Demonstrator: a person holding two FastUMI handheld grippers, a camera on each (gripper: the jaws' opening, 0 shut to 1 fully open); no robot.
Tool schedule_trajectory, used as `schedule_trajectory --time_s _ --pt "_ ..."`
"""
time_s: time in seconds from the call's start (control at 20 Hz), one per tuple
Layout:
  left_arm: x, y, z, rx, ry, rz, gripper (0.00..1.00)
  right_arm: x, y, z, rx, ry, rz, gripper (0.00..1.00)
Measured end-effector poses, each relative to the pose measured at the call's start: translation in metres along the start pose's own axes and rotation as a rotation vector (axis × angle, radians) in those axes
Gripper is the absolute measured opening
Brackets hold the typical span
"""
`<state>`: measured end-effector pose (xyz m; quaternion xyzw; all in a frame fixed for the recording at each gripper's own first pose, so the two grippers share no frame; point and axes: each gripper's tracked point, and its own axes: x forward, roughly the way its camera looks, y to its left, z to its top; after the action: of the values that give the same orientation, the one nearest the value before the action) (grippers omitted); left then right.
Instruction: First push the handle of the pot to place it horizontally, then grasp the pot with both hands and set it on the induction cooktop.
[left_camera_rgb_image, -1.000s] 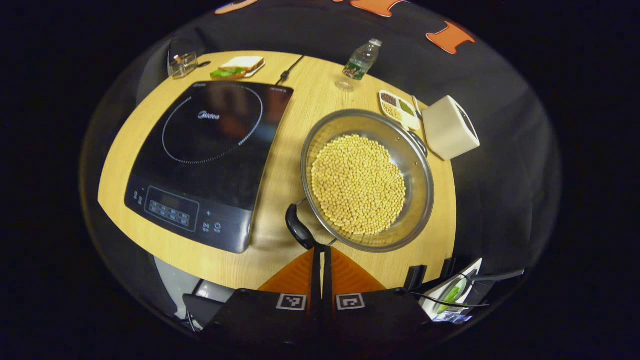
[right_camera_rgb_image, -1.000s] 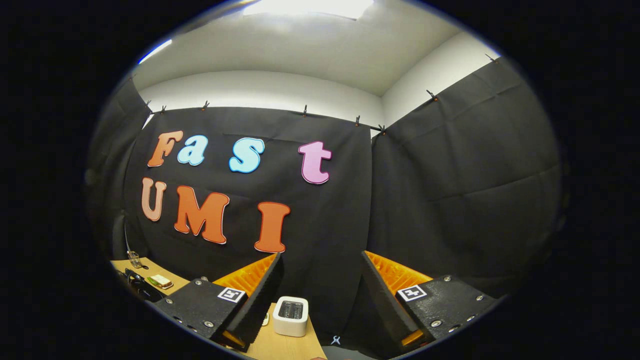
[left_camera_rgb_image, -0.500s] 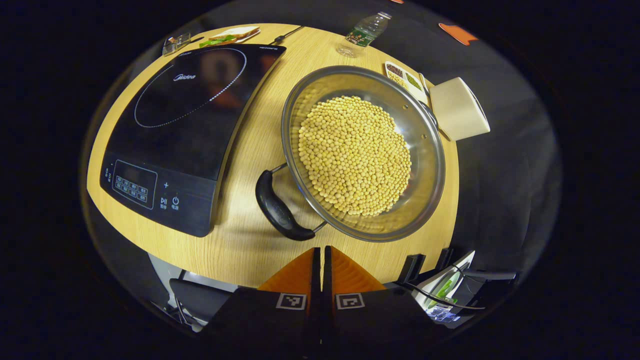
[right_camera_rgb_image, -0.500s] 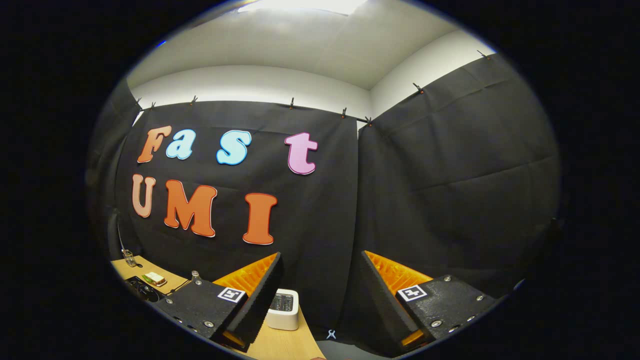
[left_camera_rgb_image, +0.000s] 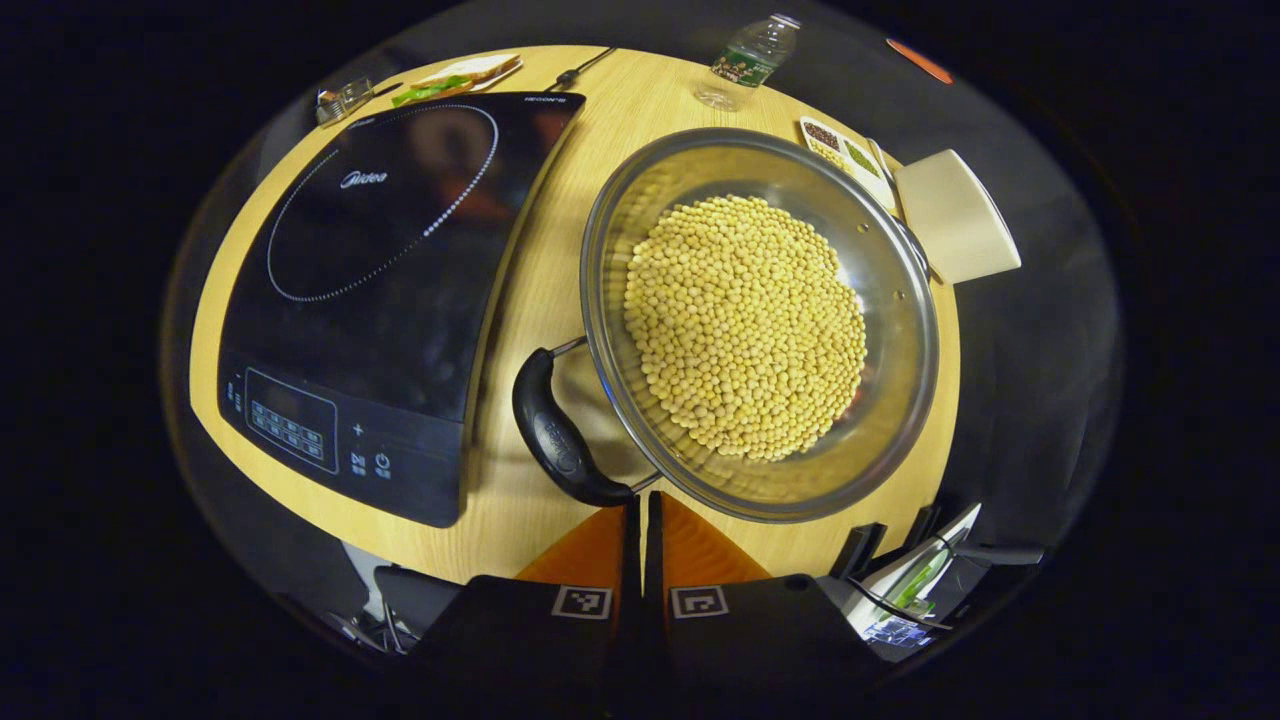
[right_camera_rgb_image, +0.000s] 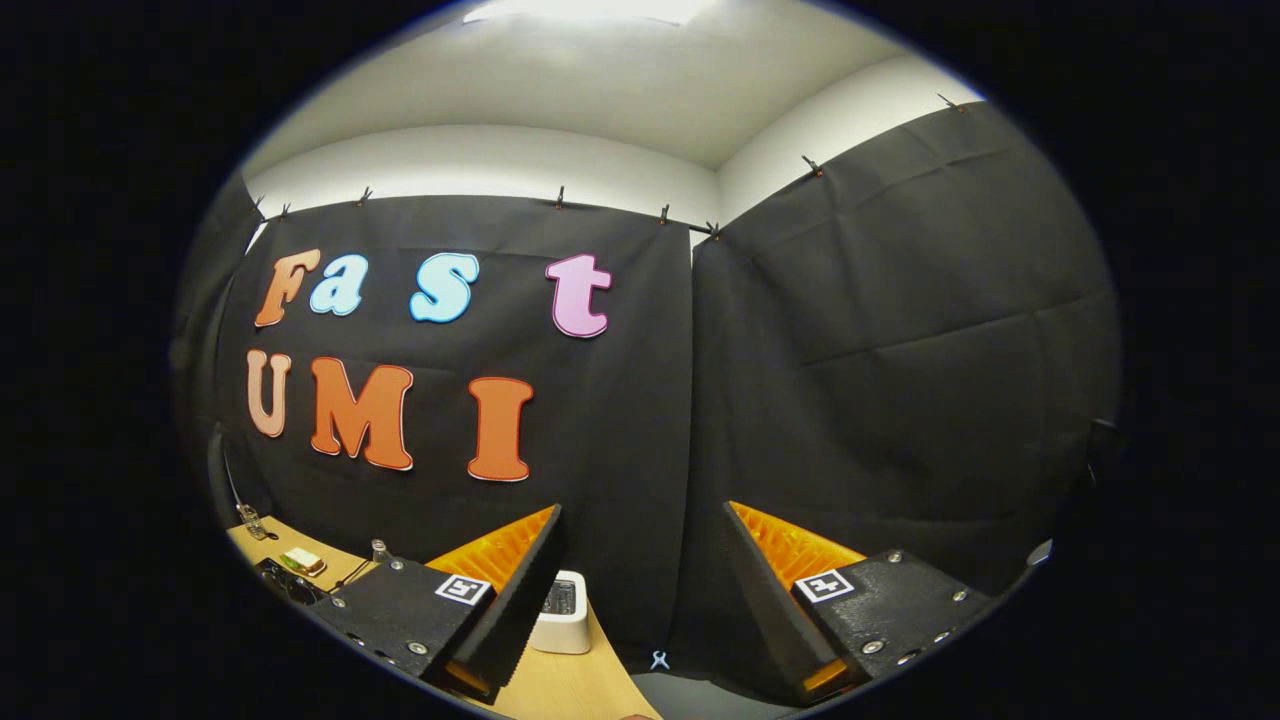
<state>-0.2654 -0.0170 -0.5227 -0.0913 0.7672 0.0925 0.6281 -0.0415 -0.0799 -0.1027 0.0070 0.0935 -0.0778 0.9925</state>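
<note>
two grippers are in play, and i judge the handle-push step to be in hand. in the left gripper view the left gripper (left_camera_rgb_image: 640, 515) has its fingers pressed together with nothing between them, their tips right at the near end of the black handle (left_camera_rgb_image: 556, 432) of the pot (left_camera_rgb_image: 900, 300); whether they touch it i cannot tell. the pot, holding pale yellow beans (left_camera_rgb_image: 745, 325), sits on the counter (left_camera_rgb_image: 540, 290) just beside the induction cooktop (left_camera_rgb_image: 370, 290), on its right. a second handle on the far rim near the white box (left_camera_rgb_image: 955, 215) is mostly hidden. i would keep the fingers together as a blunt pusher, contact the handle low at its outer curve, and sweep slowly so the pot pivots rather than slides or tips the beans. i would stop short of the cooktop edge. in the right gripper view the right gripper (right_camera_rgb_image: 640, 540) is raised toward the booth wall, fingers wide apart and empty; i would bring it down to the far handle only after the push is finished.
</note>
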Motion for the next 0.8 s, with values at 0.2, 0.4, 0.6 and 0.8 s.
schedule_trajectory --time_s 0.2,0.4,0.6,0.8 --pt "-0.002 0.011 0.02 0.063 -0.021 0.048 0.08 0.0 0.008 -0.003 -0.005 0.011 -0.009 0.95" --pt "0.0 0.025 0.042 0.133 -0.046 0.076 0.08 -0.002 0.022 -0.006 -0.008 0.029 -0.012 0.95" --pt "0.007 0.037 0.072 0.221 -0.078 0.104 0.08 -0.005 0.035 -0.011 -0.016 0.058 -0.022 0.95" --pt "0.007 0.044 0.1 0.296 -0.111 0.125 0.08 -0.009 0.05 -0.015 -0.038 0.083 -0.031 0.95"
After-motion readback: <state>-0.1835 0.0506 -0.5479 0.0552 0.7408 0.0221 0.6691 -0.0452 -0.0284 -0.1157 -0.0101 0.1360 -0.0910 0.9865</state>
